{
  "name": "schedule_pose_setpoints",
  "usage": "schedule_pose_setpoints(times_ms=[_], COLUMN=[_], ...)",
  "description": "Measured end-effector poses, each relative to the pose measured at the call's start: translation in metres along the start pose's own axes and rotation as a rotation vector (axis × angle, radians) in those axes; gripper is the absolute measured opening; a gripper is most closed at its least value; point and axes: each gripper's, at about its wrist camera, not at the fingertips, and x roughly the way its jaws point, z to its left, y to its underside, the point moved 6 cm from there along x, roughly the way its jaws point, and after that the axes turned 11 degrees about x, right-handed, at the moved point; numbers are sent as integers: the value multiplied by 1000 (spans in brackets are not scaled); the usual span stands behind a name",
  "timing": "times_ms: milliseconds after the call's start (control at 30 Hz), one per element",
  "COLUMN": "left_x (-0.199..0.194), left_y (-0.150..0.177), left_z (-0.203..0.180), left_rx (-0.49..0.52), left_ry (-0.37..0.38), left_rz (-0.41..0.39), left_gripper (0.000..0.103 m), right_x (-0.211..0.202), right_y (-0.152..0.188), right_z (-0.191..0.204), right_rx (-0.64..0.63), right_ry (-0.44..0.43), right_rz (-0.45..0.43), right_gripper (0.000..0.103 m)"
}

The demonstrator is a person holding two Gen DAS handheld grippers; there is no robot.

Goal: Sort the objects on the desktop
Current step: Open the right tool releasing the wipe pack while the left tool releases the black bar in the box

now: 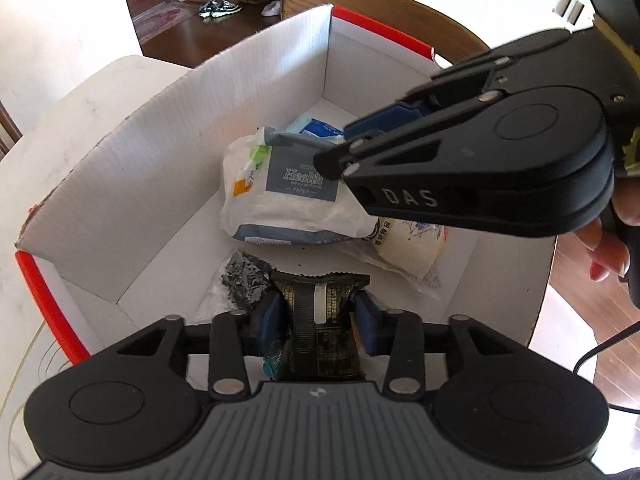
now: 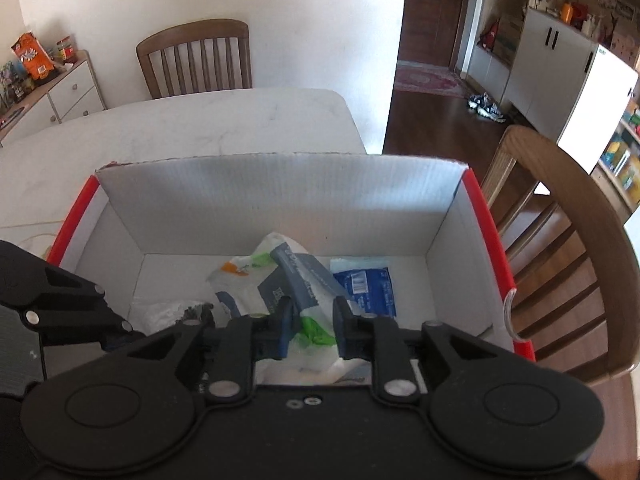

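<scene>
1. "Health" above "PAPER" stands on the grey label of the white tissue pack [image 1: 296, 200].
2. "DAS" stands in pale letters on the side of the right gripper [image 1: 342, 152].

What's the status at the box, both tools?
Left tool clamped on dark packet, inside white box. Right tool open, empty, above tissue pack. Nothing blocking.

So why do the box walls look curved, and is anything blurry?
Left wrist view: the fisheye lens bows the box walls; the right gripper looks slightly soft. Right wrist view: the tissue pack is blurred, and the chair bends.
</scene>
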Motion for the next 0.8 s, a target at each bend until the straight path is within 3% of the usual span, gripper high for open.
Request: schedule_pose_setpoints(times_ms=[67, 433, 800], left_x=[-4, -27, -53], left_y=[1, 9, 17], left_z=[0, 0, 3], left_rx=[-5, -38, -59], left_ry=[10, 14, -20], left_rz=[-15, -74, -138], left_gripper=[60, 61, 67], right_x=[-2, -30, -67], right_y=[-1, 0, 15], right_z=[-1, 1, 5], right_rx=[12, -14, -17], right_ry=[-9, -65, -127], right_rz=[4, -5, -12], right_gripper=[29, 46, 55])
